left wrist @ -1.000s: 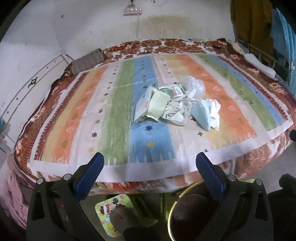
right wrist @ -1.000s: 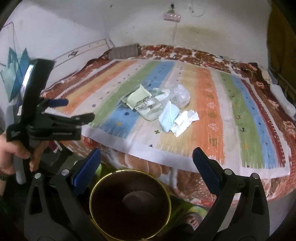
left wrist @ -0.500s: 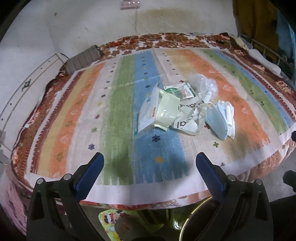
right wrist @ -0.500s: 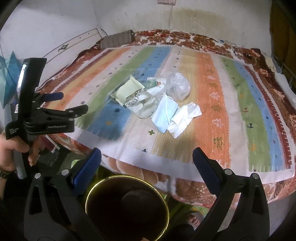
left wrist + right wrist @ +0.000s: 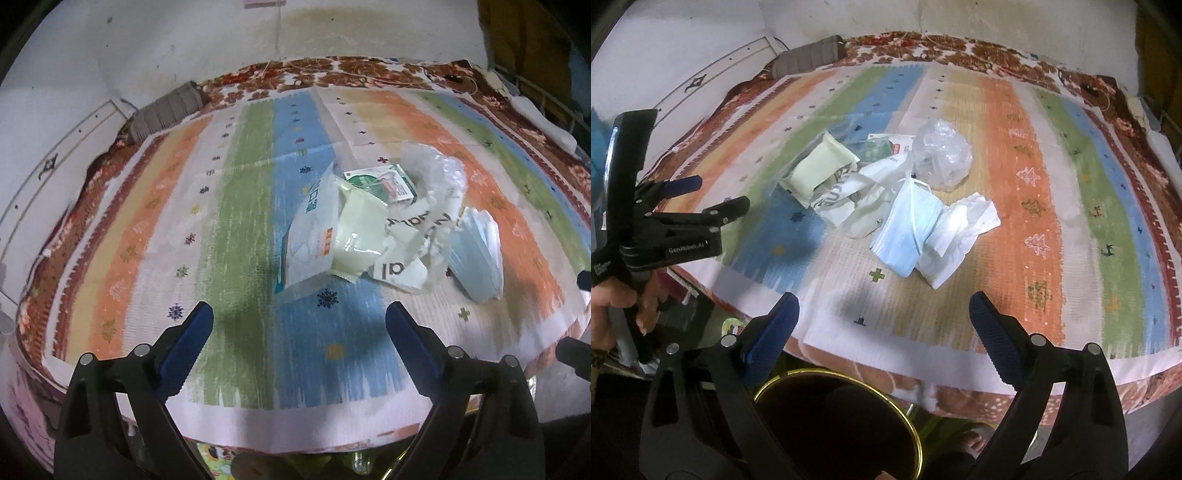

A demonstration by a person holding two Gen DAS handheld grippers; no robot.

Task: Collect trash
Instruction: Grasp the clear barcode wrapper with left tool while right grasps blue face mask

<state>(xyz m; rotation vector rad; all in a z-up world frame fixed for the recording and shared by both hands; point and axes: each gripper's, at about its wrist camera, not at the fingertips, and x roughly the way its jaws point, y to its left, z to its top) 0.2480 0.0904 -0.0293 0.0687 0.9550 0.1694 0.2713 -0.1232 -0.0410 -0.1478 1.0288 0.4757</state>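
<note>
Your left gripper (image 5: 299, 319) is released, jaws closing, nothing between them; it hangs over the near blue stripe of the striped bedspread (image 5: 240, 229), short of the trash pile (image 5: 369, 221). Your right gripper (image 5: 882, 314) is in the same state: released, closing, empty, over the bedspread's near edge. The pile sits mid-bedspread: a white pouch (image 5: 314, 236), a pale green packet (image 5: 820, 170), a green-and-white box (image 5: 388, 182), a crumpled clear bag (image 5: 942, 153), a blue face mask (image 5: 908, 229) touching white tissue (image 5: 960, 232). A gold-rimmed bin (image 5: 834, 424) stands on the floor below the bedspread's near edge, under your right gripper. Your left hand (image 5: 613, 314) grips its handle.
</note>
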